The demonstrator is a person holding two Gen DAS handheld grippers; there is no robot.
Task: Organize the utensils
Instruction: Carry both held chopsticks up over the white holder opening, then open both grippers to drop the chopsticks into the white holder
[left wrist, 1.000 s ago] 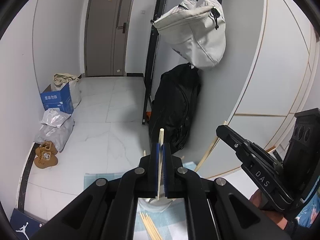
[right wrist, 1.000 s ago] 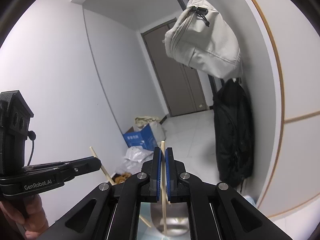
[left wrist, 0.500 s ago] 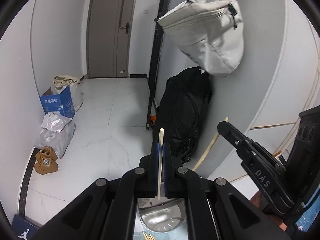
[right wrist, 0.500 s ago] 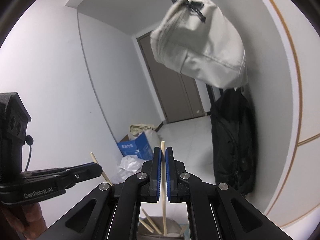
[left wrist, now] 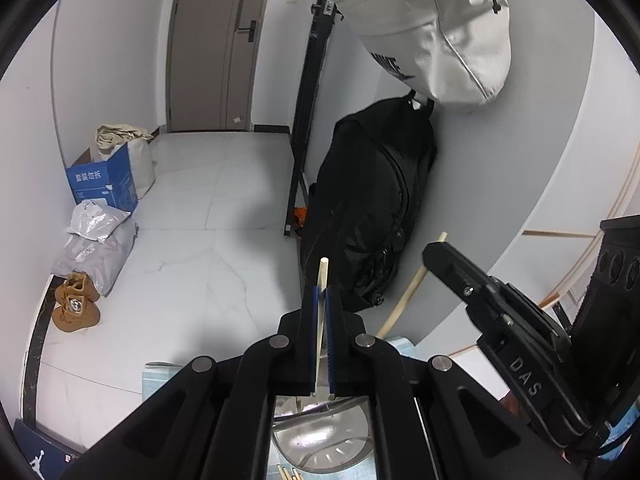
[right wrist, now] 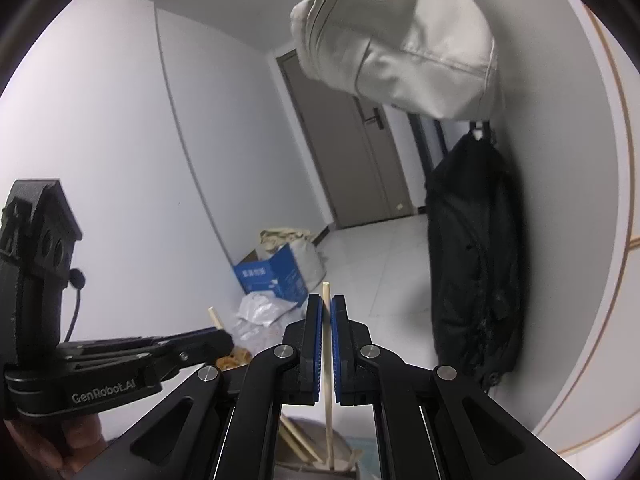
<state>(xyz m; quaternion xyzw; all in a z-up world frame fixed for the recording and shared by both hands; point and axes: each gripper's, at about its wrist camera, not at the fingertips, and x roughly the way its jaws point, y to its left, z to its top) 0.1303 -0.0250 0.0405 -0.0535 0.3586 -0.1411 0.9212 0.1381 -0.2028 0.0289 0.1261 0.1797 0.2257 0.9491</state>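
Note:
My left gripper [left wrist: 321, 294] is shut on a wooden chopstick [left wrist: 321, 280], held upright over a round metal holder [left wrist: 324, 440]. My right gripper [right wrist: 327, 308] holds a second wooden chopstick [right wrist: 328, 400] between nearly closed pads, its lower end inside the holder [right wrist: 312, 444], where several other chopsticks lean. The right gripper also shows in the left wrist view [left wrist: 472, 280] with its chopstick [left wrist: 408, 296]. The left gripper also shows in the right wrist view [right wrist: 216, 340]. Loose chopsticks [left wrist: 290, 474] lie on a light blue cloth [left wrist: 160, 380].
A black backpack [left wrist: 368, 208] and a white bag [left wrist: 432, 28] hang on the wall ahead. On the floor are a blue box [left wrist: 102, 184], grey parcels [left wrist: 96, 240] and brown shoes [left wrist: 74, 308]. A grey door [left wrist: 212, 44] is at the back.
Both grippers have lifted and tilted upward with their chopsticks. The metal holder has come into view below them. The right gripper's pads look slightly wider apart than before.

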